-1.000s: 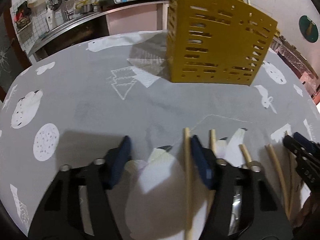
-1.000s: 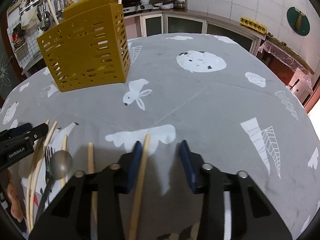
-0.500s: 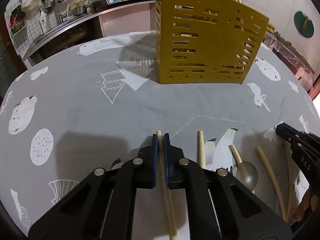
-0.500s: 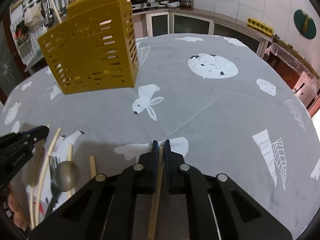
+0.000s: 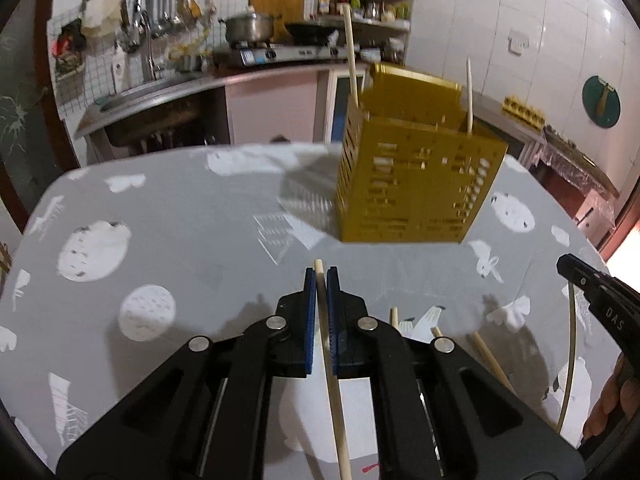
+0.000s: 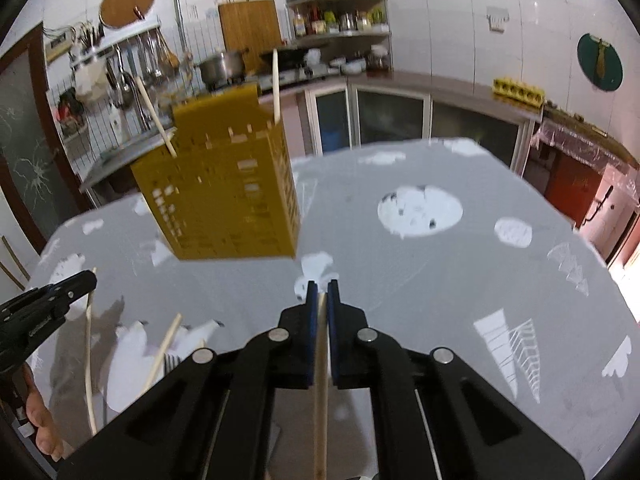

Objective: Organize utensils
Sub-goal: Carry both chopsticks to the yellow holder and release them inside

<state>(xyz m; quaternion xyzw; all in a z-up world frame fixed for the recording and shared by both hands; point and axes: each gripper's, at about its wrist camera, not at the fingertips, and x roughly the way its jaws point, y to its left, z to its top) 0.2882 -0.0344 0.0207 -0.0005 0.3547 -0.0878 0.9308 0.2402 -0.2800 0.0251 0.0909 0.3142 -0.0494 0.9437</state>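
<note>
Both grippers, left (image 5: 321,276) & right (image 6: 322,290), now lifted off tablecloth (image 5: 200,240), each pinching one chopstick (image 5: 332,380) for yellow holder (image 5: 416,184)

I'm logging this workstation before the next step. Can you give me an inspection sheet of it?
Surface: table under a grey cloth with white prints.
Job's things: yellow slotted holder upright, two chopsticks standing in it; loose chopsticks and a fork lying on the cloth.
Clutter: nothing seen.
Grippers: left gripper shut on a chopstick; right gripper shut on another chopstick.
Cables: nothing seen.
Surroundings: kitchen counter with stove and pot, hanging utensils, tiled wall.
</note>
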